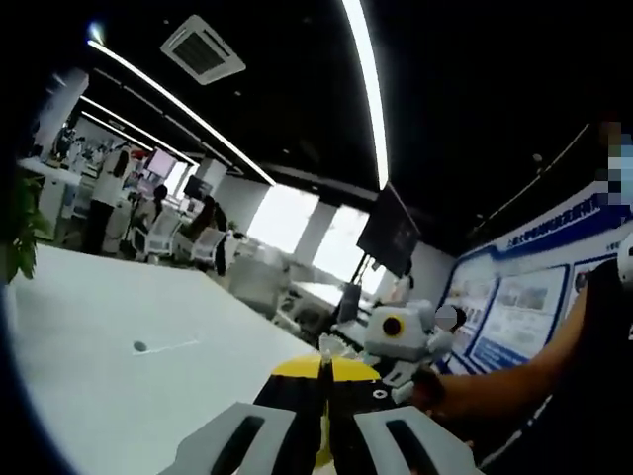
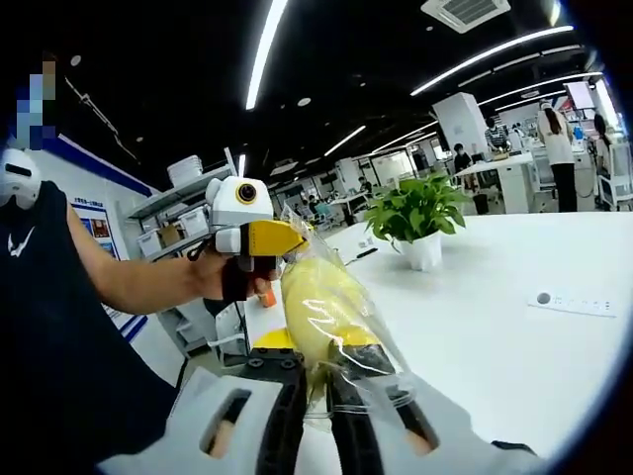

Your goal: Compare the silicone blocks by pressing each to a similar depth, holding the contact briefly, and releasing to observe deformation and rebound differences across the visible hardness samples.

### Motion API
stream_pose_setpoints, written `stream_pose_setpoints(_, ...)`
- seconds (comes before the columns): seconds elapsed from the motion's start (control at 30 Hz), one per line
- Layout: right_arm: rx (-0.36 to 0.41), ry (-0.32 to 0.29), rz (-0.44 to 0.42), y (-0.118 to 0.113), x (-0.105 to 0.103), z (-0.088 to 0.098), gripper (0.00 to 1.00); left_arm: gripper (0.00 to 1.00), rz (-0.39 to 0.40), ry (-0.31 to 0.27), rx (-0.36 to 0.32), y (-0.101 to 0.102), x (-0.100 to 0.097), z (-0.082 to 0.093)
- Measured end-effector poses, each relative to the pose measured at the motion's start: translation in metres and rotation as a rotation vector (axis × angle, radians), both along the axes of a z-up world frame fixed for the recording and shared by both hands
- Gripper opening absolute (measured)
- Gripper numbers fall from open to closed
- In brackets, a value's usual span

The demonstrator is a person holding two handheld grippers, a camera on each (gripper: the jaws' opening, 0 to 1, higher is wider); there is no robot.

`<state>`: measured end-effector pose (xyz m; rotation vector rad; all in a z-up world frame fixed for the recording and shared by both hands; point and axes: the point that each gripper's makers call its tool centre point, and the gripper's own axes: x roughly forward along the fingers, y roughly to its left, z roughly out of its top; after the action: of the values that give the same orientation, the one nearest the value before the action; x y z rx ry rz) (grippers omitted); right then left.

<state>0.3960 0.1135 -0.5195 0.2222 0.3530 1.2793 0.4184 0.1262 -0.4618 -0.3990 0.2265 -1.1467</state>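
Right hand-held gripper [image 2: 315,381] jaws pinch a yellow block in a clear bag [image 2: 326,312], lifted above the white counter [image 2: 495,327]. Left hand-held gripper [image 1: 324,421] jaws nearly closed against the same yellow block [image 1: 316,369]. Potted plant [image 2: 420,218] stands behind.

Right gripper [image 2: 318,371] is closed on a bag; left gripper [image 1: 324,396] is closed, other gripper at 3 o'clock.

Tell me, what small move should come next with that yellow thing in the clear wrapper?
Probably lower it toward the white table. The right tongs and left tongs both pinch the wrapped yellow block in mid-air, so nothing supports it for pressing yet.
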Motion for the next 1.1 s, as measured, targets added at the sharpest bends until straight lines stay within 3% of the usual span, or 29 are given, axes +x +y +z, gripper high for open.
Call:
stream_pose_setpoints(0.57, -0.008, -0.022, 0.003, -0.002, -0.002, -0.001, 0.01, 0.00, 0.000, -0.007, 0.003, -0.002, -0.003, 0.000)
stream_pose_setpoints(0.67, 0.010, -0.017, 0.001, -0.003, -0.001, 0.001, 0.02, 0.00, 0.003, -0.015, -0.006, -0.002, -0.004, 0.002)
stream_pose_setpoints(0.73, 0.016, -0.054, -0.002, -0.004, -0.001, 0.003, 0.04, 0.00, 0.003, -0.020, -0.015, -0.003, -0.004, 0.004)
stream_pose_setpoints(0.8, 0.025, -0.028, 0.005, -0.005, -0.003, 0.004, 0.05, 0.00, 0.000, -0.012, -0.020, -0.004, -0.006, 0.005)
stream_pose_setpoints(1.1, 0.035, -0.056, -0.029, -0.010, -0.002, 0.006, 0.10, 0.00, 0.000, 0.002, -0.040, -0.009, -0.006, 0.010)
